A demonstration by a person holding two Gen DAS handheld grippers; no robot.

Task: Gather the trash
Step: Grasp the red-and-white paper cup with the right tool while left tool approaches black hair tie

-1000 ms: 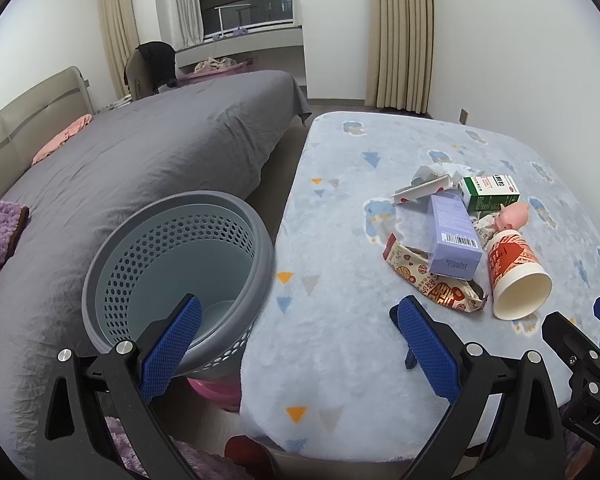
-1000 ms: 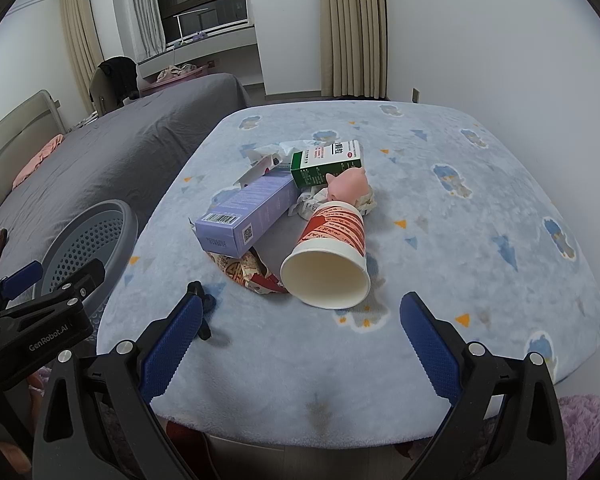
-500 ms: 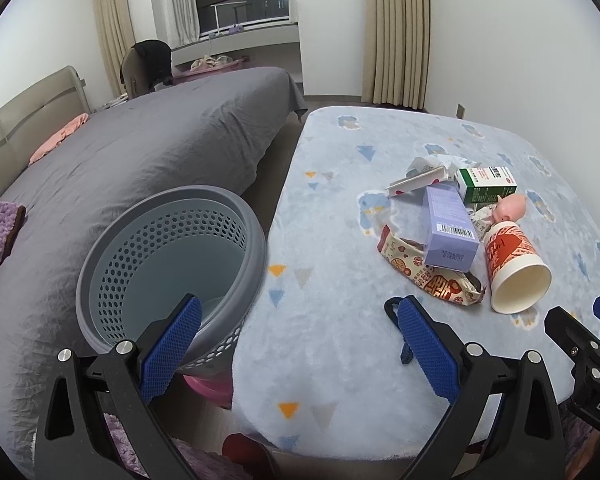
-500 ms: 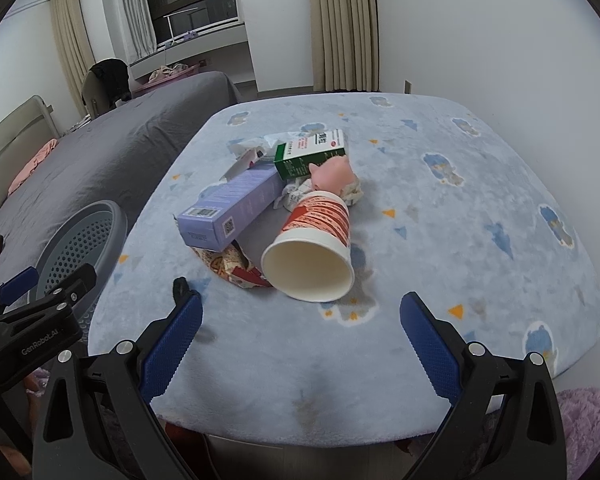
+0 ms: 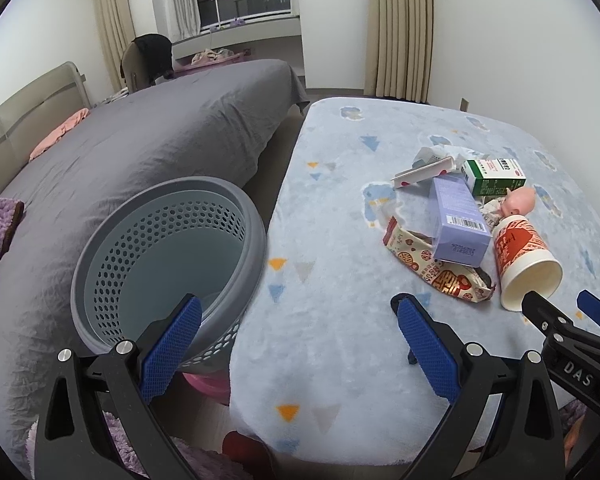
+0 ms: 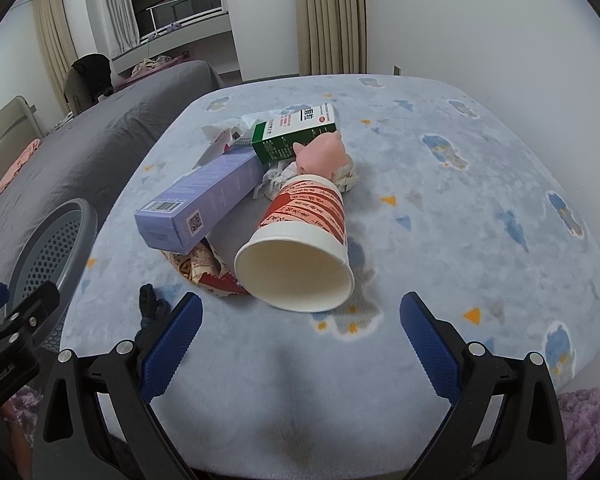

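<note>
A pile of trash lies on the blue patterned table (image 6: 460, 216): a red-and-white paper cup (image 6: 304, 240) on its side with its mouth toward me, a purple box (image 6: 204, 204), a green-and-white box (image 6: 296, 132), a pink pig toy (image 6: 324, 156), crumpled paper (image 6: 276, 180) and a printed wrapper (image 6: 204, 272). My right gripper (image 6: 296, 336) is open just short of the cup's mouth. My left gripper (image 5: 296, 340) is open over the table's left edge, beside the grey perforated bin (image 5: 168, 256). The cup (image 5: 520, 256) and purple box (image 5: 456, 216) lie ahead and to its right.
A grey bed (image 5: 140, 136) runs along the left behind the bin. A small black object (image 6: 152, 304) lies on the table near the right gripper's left finger. A purple rug (image 6: 588, 420) and a pink item (image 5: 204, 380) lie on the floor. The wall (image 6: 500, 20) stands on the right.
Both grippers have moved forward toward the table. The cup now looms larger and nearer to the right gripper. Nothing has been taken hold of.
</note>
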